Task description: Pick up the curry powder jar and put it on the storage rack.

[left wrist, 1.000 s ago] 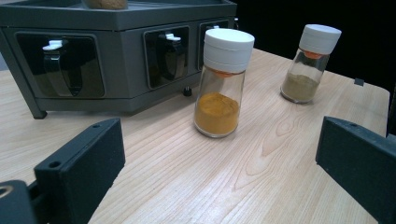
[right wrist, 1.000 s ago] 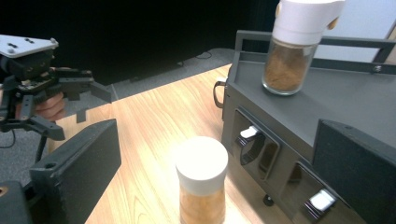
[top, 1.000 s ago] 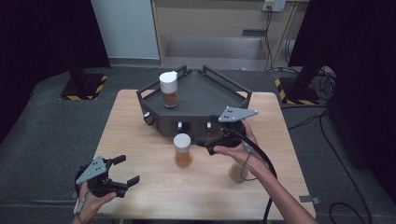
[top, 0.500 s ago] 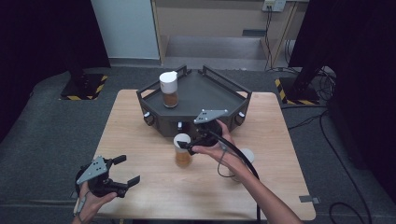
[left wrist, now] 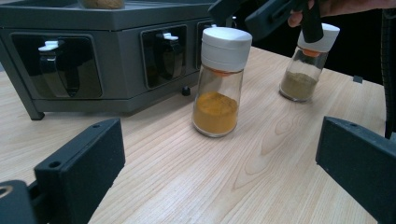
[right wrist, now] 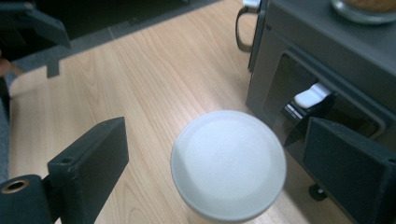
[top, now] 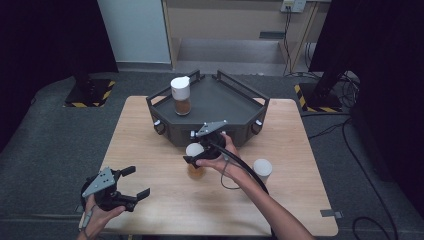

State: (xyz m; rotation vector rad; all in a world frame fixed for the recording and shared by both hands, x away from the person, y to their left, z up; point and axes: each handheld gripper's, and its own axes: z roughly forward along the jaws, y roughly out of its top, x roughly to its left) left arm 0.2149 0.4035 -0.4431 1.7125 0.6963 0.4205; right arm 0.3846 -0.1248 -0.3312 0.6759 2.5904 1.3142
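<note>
- High view: the right gripper (top: 192,154) hangs over the orange jar (top: 195,162), which stands on the table (top: 150,130) just in front of the grey rack (top: 235,102).
- Its jaws have just been closing, with the jar's white cap between them.
- Right gripper view: the cap (right wrist: 228,164) sits between the two black jaws, with a gap showing on each side, so the pads do not press on it yet; the jaws are spread.
- Right gripper view: the rack (right wrist: 327,70) stands just beyond the cap, with a white clip (right wrist: 312,96) in one of its front slots.
- Left gripper view: the orange jar (left wrist: 220,81) stands upright on the wood, orange powder filling its lower part, near the rack's front wall (left wrist: 107,60).
- Left gripper view: the right gripper (left wrist: 261,16) reaches in from the top above the jar's cap.
- Left gripper view: a green jar (left wrist: 306,65) of dull green powder stands farther off, well apart from the orange jar.
- High view: that green jar (top: 262,169) is on the table to the right of the person's right forearm.
- High view: a third jar (top: 181,95) with brown contents stands on the rack's top, near its left corner.
- High view: the left gripper (top: 137,184) is held low at the table's near left corner, well apart from all the jars.
- Left gripper view: its jaws are spread wide with nothing between them.
</note>
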